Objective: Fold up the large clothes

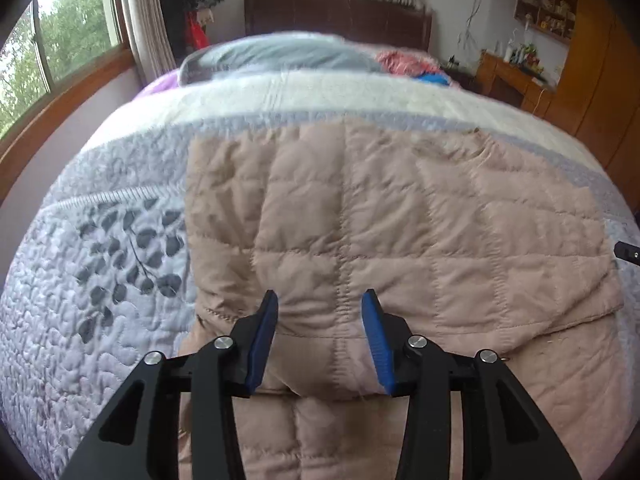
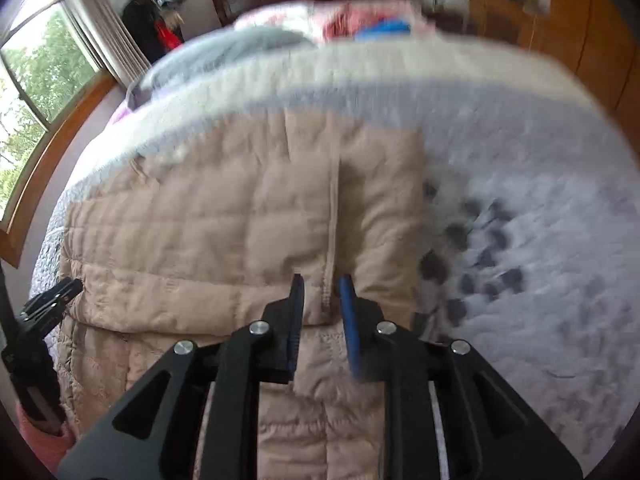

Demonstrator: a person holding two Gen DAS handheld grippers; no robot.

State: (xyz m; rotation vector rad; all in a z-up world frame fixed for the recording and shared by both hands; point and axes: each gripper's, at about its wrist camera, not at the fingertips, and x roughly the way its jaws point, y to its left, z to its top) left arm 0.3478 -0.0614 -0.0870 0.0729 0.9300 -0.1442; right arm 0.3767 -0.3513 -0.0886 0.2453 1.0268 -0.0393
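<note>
A beige quilted jacket (image 1: 400, 220) lies on the bed, its lower part folded up over the rest. My left gripper (image 1: 320, 300) is closed on a thick bunch of the jacket at the near fold, and fabric fills the gap between its blue pads. In the right wrist view the jacket (image 2: 220, 220) has a seamed edge strip running down to my right gripper (image 2: 322, 284). Those jaws stand a little apart around the strip and do not clamp it. The left gripper (image 2: 52, 296) also shows at that view's left edge. The picture is blurred.
A grey-lavender quilt (image 1: 100, 280) with a dark leaf print covers the bed. A grey pillow (image 1: 280, 56) and pink and blue clothes (image 1: 404, 62) lie by the dark headboard (image 1: 340, 12). A window (image 1: 60, 40) is at left and a wooden cabinet (image 1: 516, 76) at right.
</note>
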